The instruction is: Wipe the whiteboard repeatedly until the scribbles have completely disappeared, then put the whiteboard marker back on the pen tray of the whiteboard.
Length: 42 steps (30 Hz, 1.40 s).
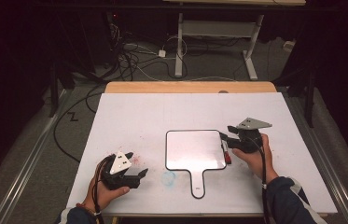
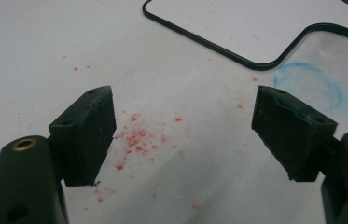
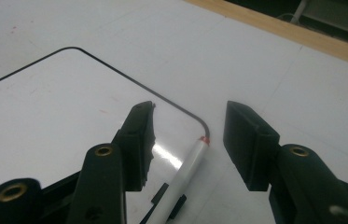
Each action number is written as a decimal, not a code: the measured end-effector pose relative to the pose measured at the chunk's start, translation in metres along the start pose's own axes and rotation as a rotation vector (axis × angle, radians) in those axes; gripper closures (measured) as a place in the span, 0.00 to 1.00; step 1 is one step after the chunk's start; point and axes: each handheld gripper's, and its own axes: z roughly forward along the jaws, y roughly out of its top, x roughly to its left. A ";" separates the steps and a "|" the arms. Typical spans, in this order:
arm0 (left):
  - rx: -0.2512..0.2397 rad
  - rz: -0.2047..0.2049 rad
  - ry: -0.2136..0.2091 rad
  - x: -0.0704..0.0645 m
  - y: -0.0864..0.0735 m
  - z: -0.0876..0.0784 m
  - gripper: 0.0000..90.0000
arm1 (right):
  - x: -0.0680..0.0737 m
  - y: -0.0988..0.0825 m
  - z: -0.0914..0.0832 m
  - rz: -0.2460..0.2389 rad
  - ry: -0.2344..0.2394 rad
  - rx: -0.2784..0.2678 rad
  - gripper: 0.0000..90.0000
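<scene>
- Two grippers, both mine, flank the whiteboard (image 1: 195, 150).
- Left gripper (image 1: 136, 176): jaws spread wide, empty, near the board's handle.
- Right gripper (image 3: 188, 135): jaws apart, straddling a marker (image 3: 185, 172) lying at the board's right edge.

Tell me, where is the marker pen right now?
The marker pen lies on the right edge of the small whiteboard, near the middle of the table in the high view. The right gripper hangs open just over it, jaws on either side.
</scene>
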 end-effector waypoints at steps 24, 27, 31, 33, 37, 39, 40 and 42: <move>0.001 0.009 0.011 -0.001 0.001 0.000 0.23 | 0.012 0.001 -0.052 -0.122 0.021 -0.103 0.32; -0.010 0.014 0.013 -0.002 0.004 0.000 0.23 | 0.013 -0.009 -0.064 -0.135 0.008 -0.116 0.32; -0.004 0.018 0.018 -0.001 0.006 0.002 0.21 | 0.012 -0.025 -0.080 -0.133 -0.003 -0.145 0.29; -0.002 0.019 0.025 -0.001 0.006 0.003 0.21 | 0.012 -0.034 -0.087 -0.132 -0.009 -0.152 0.28; 0.005 0.028 0.028 -0.003 0.006 0.003 0.21 | 0.011 -0.055 -0.099 -0.119 -0.045 -0.153 0.26; 0.004 0.031 0.025 -0.004 0.006 0.003 0.21 | 0.011 -0.064 -0.103 -0.099 -0.054 -0.161 0.25; 0.003 0.033 0.026 -0.004 0.006 0.003 0.21 | 0.011 -0.068 -0.105 -0.097 -0.062 -0.161 0.24; 0.008 0.038 0.025 -0.005 0.005 0.002 0.21 | 0.013 -0.074 -0.107 -0.089 -0.065 -0.145 0.24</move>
